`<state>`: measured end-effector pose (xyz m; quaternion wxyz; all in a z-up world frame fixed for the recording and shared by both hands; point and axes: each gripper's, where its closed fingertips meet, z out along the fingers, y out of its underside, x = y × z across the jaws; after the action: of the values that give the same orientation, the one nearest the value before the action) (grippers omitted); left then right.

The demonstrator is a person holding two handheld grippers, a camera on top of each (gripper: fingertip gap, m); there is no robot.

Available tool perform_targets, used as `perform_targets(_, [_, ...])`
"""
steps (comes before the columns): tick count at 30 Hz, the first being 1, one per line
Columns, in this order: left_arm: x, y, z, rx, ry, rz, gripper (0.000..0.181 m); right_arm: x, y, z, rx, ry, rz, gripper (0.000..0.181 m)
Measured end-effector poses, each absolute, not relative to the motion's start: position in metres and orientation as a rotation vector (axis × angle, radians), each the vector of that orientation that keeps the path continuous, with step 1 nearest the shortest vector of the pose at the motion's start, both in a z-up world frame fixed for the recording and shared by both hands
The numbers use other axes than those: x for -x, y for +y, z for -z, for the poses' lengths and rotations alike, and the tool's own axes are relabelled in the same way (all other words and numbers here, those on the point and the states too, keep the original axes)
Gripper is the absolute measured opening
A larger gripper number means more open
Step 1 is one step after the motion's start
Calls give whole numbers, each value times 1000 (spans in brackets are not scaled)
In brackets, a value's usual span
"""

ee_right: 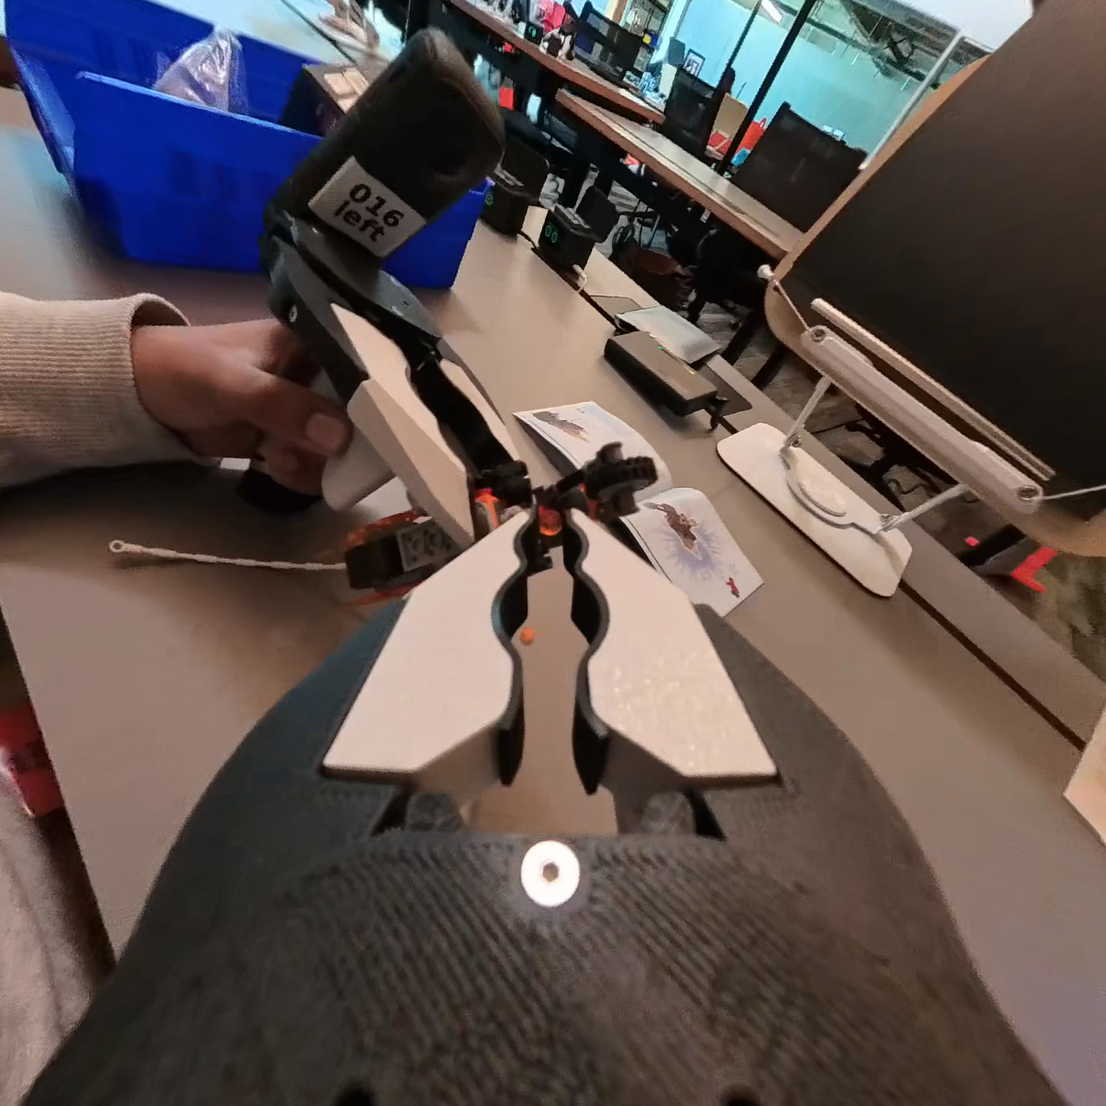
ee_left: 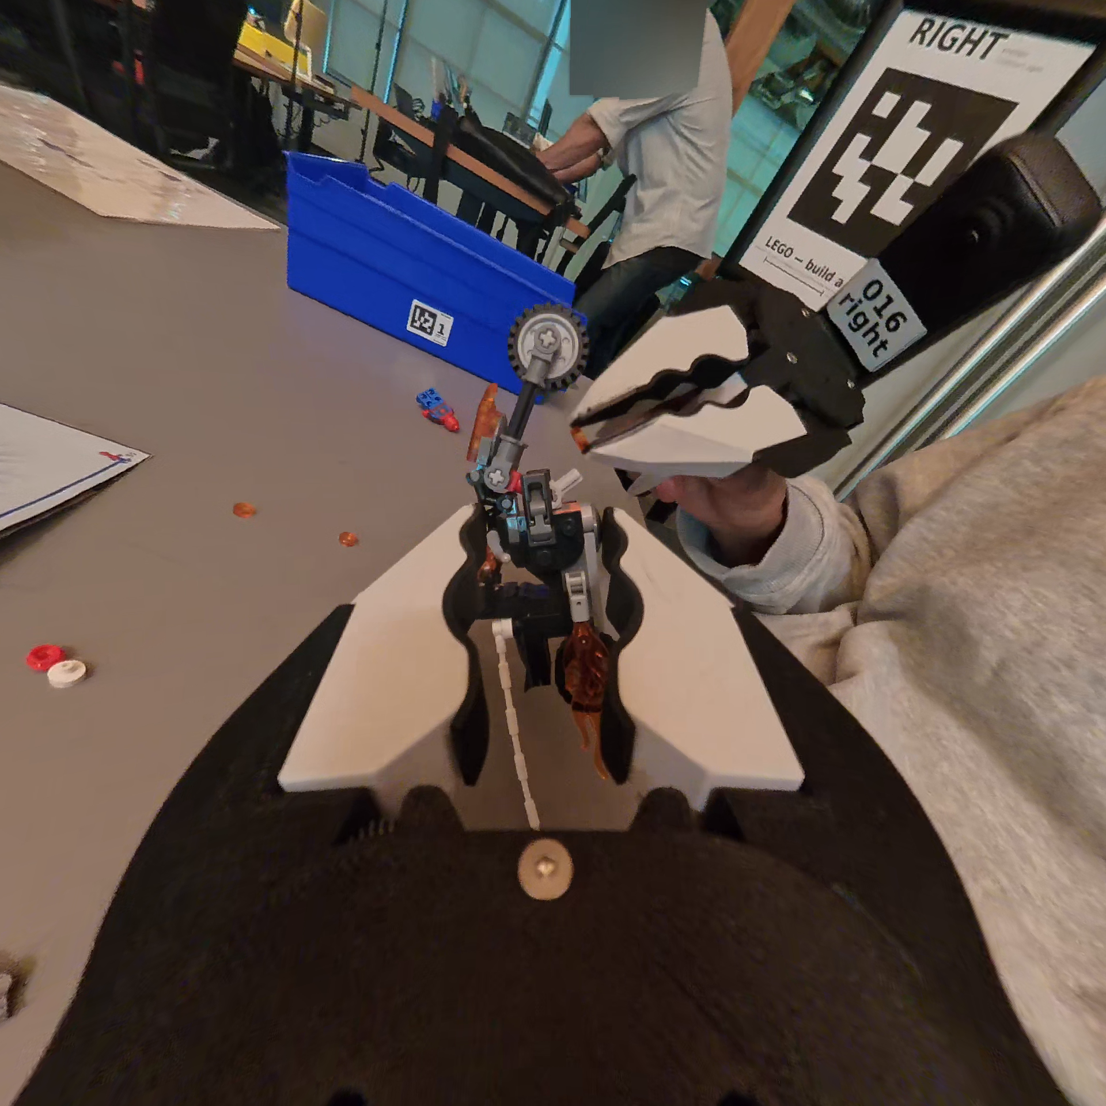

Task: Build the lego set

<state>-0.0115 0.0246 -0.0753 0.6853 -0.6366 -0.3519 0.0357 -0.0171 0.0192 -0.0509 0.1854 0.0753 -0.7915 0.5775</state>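
The left tool (ee_left: 541, 538) is clenched on the lego model (ee_left: 532, 526), holding it above the tabletop (ee_left: 179, 359). The right tool (ee_right: 547, 526) pinches a small orange piece (ee_right: 549, 519) beside the model's wheel (ee_left: 547, 346); a blue bin (ee_left: 407, 263) stands behind.

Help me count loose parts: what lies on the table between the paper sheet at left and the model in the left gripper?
Two orange round pieces lie there on the grey table, apart from each other, shown in the left wrist view.
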Motion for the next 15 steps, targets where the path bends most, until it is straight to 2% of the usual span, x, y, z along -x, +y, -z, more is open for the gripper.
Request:
perform_targets(8, [8, 25, 69, 1383, -763, -35, 35, 24, 34, 63, -47, -2371, -1759, 5])
perform_targets(15, [8, 25, 68, 1376, -762, -37, 35, 32, 56, 124, 82, -2714, -1424, 5])
